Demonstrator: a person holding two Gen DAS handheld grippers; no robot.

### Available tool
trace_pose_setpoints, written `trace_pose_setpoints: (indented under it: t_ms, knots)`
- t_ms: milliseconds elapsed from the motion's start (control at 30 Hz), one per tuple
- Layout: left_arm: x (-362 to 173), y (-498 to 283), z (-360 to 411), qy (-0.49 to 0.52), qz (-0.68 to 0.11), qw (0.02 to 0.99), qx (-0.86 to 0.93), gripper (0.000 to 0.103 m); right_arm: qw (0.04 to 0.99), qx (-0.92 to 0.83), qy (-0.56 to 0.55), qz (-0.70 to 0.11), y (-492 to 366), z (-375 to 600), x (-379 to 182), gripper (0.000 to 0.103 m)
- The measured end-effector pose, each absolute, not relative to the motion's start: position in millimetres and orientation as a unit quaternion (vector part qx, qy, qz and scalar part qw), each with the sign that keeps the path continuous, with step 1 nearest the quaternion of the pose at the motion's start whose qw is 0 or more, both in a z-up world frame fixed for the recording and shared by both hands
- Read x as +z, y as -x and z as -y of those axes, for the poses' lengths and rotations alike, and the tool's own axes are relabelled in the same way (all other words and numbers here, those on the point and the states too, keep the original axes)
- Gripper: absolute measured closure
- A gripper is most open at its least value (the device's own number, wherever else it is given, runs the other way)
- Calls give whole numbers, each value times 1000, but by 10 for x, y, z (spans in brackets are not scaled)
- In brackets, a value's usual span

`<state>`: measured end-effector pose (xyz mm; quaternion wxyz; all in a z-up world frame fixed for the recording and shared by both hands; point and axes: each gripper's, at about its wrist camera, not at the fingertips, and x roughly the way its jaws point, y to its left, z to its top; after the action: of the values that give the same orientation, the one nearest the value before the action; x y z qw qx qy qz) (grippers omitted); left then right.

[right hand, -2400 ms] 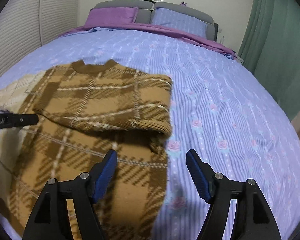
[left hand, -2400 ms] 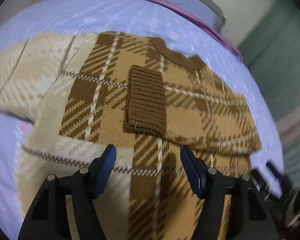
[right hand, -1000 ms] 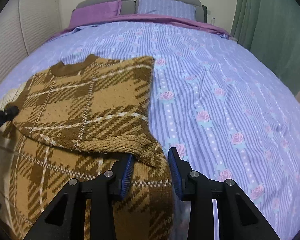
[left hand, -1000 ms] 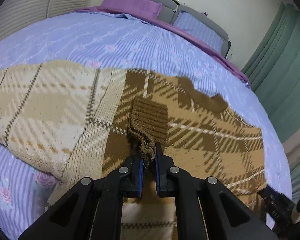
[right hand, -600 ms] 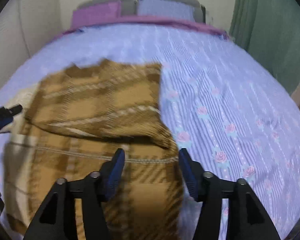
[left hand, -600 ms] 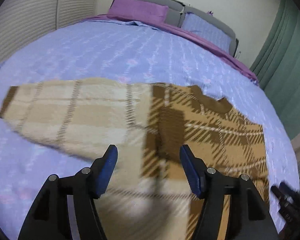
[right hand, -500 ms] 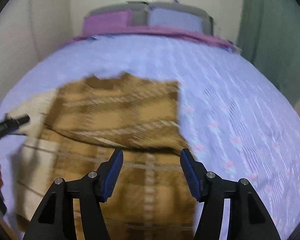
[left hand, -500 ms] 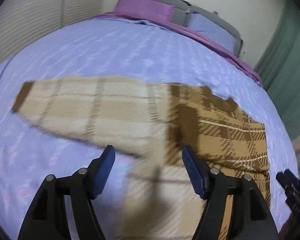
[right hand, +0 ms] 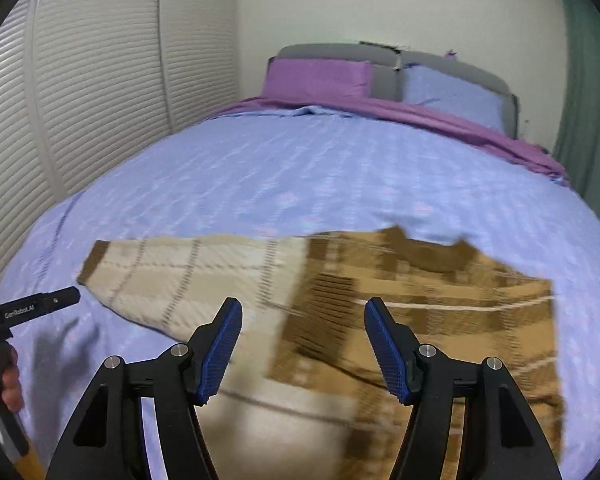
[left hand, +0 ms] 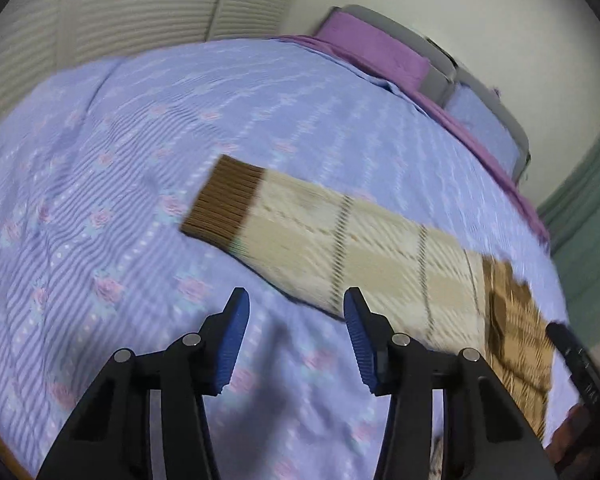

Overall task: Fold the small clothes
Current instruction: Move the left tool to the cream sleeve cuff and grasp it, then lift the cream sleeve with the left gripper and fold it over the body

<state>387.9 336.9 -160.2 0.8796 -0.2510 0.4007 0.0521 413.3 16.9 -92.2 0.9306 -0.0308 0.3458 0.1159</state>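
Observation:
A brown and cream plaid sweater (right hand: 400, 320) lies flat on the bed. One sleeve is folded across its brown body. The other sleeve (left hand: 332, 240) is cream, stretches out to the left and ends in a brown ribbed cuff (left hand: 224, 204). My left gripper (left hand: 296, 336) is open and empty, hovering just short of that sleeve's near edge. My right gripper (right hand: 300, 344) is open and empty above the sweater where the cream sleeve meets the body. The left gripper also shows at the left edge of the right wrist view (right hand: 40, 304).
The bed has a lilac striped cover with pink roses (left hand: 100, 240). A purple pillow (right hand: 316, 78), a blue pillow (right hand: 452, 96) and a grey headboard (right hand: 384, 54) are at the far end. A ribbed white wall (right hand: 80, 80) is on the left, a green curtain (right hand: 592, 80) on the right.
Both grippers have opened and let go of the sweater. The left one has swung left toward the outstretched cream sleeve, and the right one has moved left over the sweater's body.

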Motion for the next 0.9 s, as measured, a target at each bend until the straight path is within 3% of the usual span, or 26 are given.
trace_pose_setpoints:
  t_ms: [100,400,567,667,700,900]
  knots:
    - [-1796,-3994,-3611,286,-406,866,66,65,929,122,41,-348,-4220,-370,-1008,39]
    - [-2133,-4251,-3746,356,-389,847,69,66,919,115,44,-375,-4388,-481,-1300,39]
    - [-2134,-4415,-3635,323,-388,858,91,67,916,112,40,-382,-4423,-434,-1343,39]
    - [-2073,-4463,-3580,304,-391,863,100,89,917,106,38,-383,-4419,-380,-1338,39]
    - [-2039,-4477,-3552,295,-394,865,101,91,917,105,37,-383,-4421,-365,-1330,39]
    - [-1365,-4367,-3151,182,-357,910,108,92,920,108,37,-374,-4338,-98,-1152,39]
